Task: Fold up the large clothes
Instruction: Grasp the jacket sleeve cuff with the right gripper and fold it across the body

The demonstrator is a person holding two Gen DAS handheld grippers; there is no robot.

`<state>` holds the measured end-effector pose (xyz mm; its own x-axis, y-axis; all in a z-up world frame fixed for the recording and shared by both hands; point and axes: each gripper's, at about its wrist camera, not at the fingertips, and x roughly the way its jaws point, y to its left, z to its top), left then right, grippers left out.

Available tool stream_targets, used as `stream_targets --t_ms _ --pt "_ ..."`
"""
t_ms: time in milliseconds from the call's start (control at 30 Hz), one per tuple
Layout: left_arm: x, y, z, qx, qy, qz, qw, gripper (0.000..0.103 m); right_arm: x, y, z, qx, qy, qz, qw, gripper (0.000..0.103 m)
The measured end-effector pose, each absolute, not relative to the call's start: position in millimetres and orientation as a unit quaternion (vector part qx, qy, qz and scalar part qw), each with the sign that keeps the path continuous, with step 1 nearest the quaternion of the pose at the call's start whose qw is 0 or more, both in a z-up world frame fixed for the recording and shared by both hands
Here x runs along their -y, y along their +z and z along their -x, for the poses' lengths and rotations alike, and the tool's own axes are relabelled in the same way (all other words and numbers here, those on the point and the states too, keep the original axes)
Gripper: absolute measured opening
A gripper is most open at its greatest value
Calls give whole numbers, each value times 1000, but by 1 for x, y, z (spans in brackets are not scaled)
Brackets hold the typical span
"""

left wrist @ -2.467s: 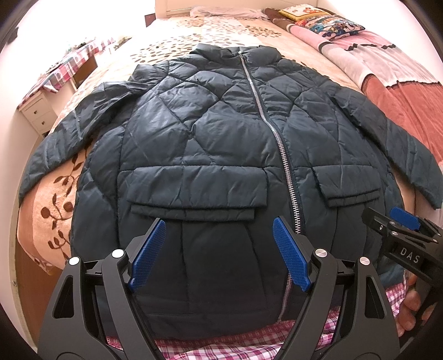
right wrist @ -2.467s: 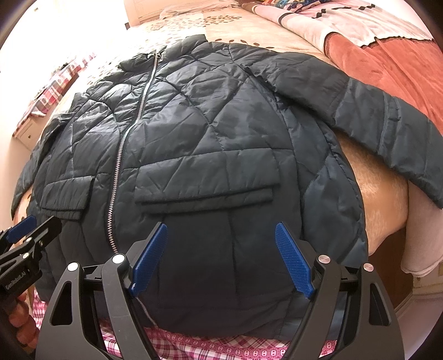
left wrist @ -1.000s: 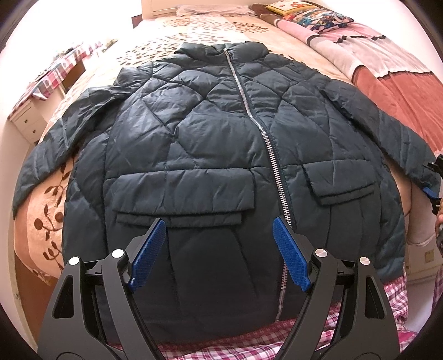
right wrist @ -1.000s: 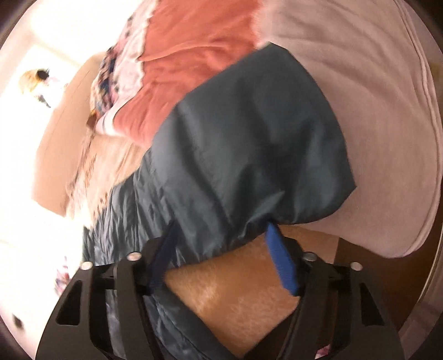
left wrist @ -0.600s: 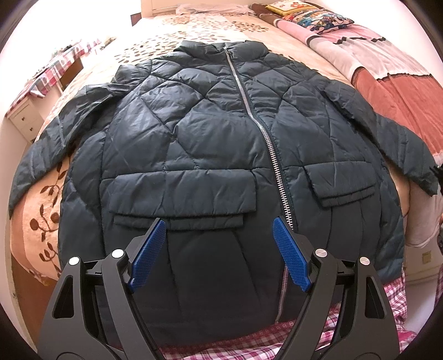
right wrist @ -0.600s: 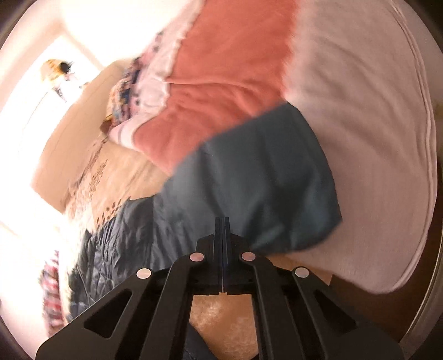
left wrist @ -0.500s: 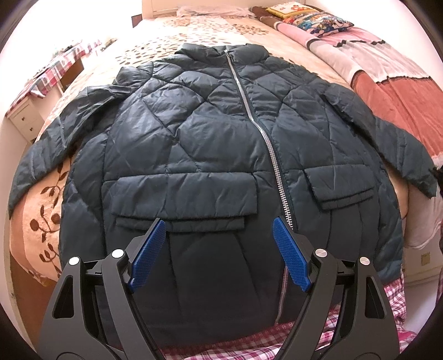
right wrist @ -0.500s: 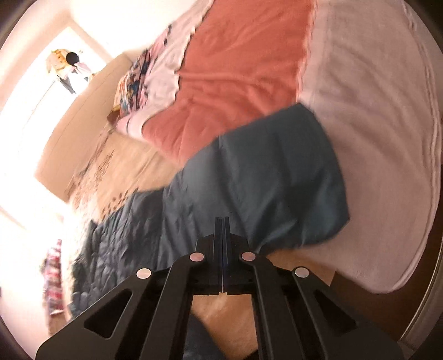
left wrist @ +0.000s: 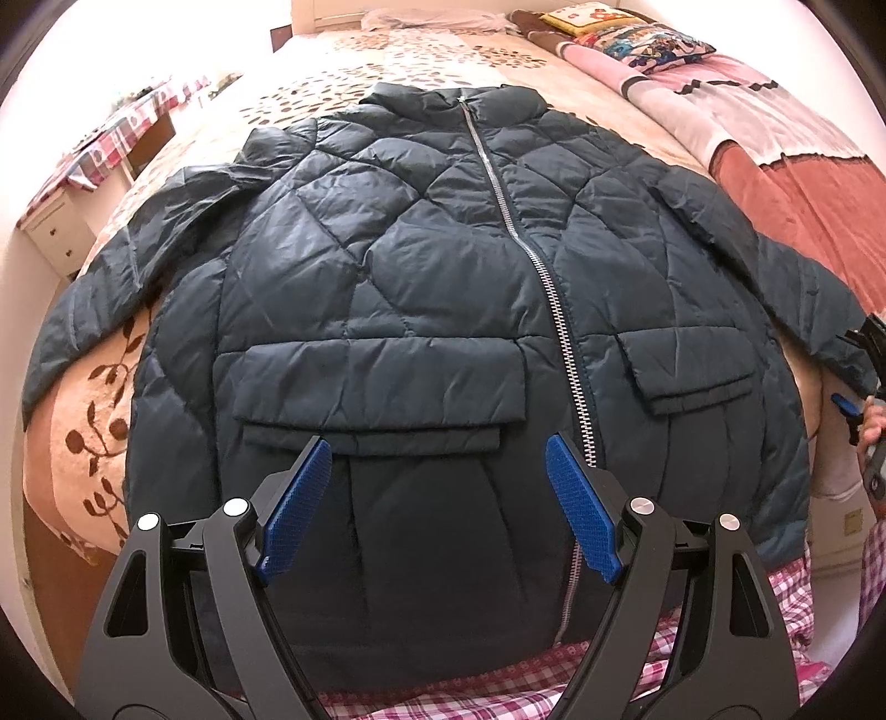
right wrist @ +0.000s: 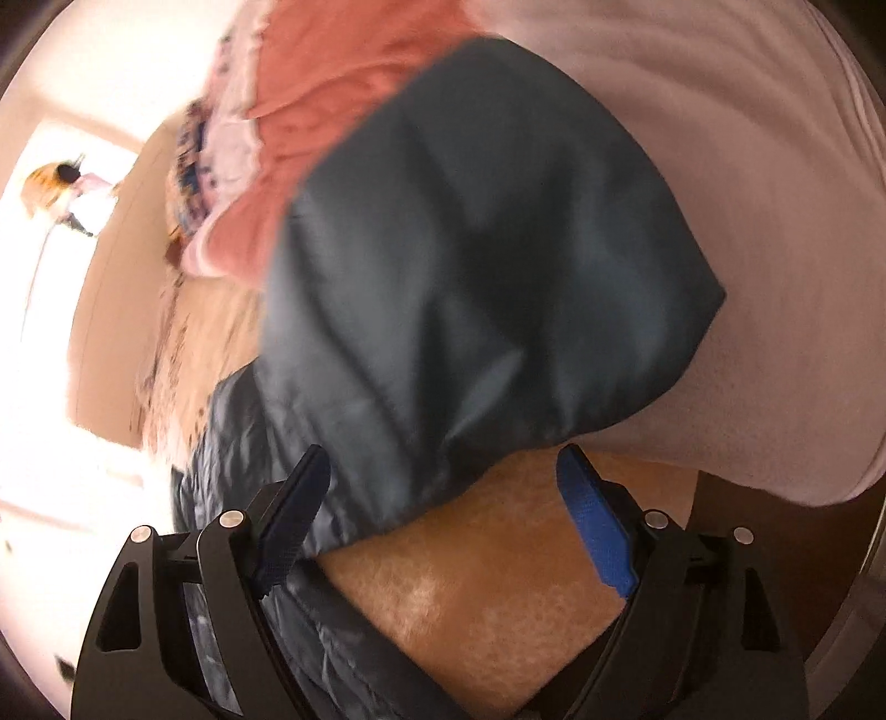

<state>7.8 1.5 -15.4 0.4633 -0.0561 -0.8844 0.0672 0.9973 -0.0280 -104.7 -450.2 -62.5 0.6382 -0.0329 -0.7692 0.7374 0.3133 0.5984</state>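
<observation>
A dark teal quilted jacket [left wrist: 432, 310] lies flat on the bed, front up, zipped, with both sleeves spread outward. My left gripper [left wrist: 440, 498] is open and empty, hovering over the jacket's hem below the left pocket flap. My right gripper [right wrist: 443, 520] is open at the cuff of the jacket's right sleeve [right wrist: 476, 266]; the sleeve's lower edge lies between the jaws. The right gripper also shows in the left wrist view [left wrist: 864, 376], at the end of that sleeve at the right edge.
The bed [left wrist: 111, 399] has a beige leaf-patterned cover. A pink and rust blanket [left wrist: 792, 166] lies along its right side, with pillows [left wrist: 626, 39] at the head. A white nightstand [left wrist: 50, 232] stands at the far left. Pink plaid cloth [left wrist: 498, 698] lies under the hem.
My right gripper swung from the hem to the right sleeve cuff, was shut half a second ago, and is now open around the cuff edge. My left gripper has barely moved.
</observation>
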Motion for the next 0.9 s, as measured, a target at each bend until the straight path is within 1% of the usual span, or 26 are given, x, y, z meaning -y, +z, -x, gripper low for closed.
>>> stream_targets --t_ms 33,67,100,133,167,200,233,267,300,400,600,700,800,900 --pt "0 -15 -8 -516 -36 -8 856 79 453 -66 107 -329 -263 -534 733 67" --pt "0 -15 -8 -516 -36 -10 856 79 457 -69 109 -321 -261 -545 729 56" --pt "0 -15 -8 -516 -37 -12 856 79 460 -72 111 -316 -257 -554 726 49" --pt "1 -15 -8 -517 -37 -12 855 79 461 -73 112 -309 -256 -561 724 46" --pt "1 -16 -8 -518 -37 -12 855 79 461 -73 113 -306 -256 -562 725 40" --pt "1 -16 -8 -519 -38 -11 854 79 461 -73 113 -308 -254 -556 729 31" --pt "1 -17 -9 -520 -39 -11 854 79 460 -72 113 -311 -253 -551 732 27" --pt "1 -17 -8 -520 -40 -11 853 79 459 -70 113 -312 -248 -547 736 17" --pt "1 -17 -8 -519 -41 -10 854 79 458 -67 113 -309 -240 -543 743 13" --pt "0 -17 -7 -517 -44 -5 855 79 450 -42 109 -301 -239 -501 776 9" --pt "-11 -15 -7 -511 -43 20 858 79 413 31 73 -287 -234 -334 867 8" --pt "-20 -14 -6 -507 -40 36 860 79 388 61 53 -274 -208 -271 899 8" --pt "-28 -14 -6 -504 -40 50 861 79 345 98 21 -256 -159 -204 931 8" --pt "-38 -14 -6 -499 -38 65 863 79 296 124 -13 -244 -105 -147 953 8"
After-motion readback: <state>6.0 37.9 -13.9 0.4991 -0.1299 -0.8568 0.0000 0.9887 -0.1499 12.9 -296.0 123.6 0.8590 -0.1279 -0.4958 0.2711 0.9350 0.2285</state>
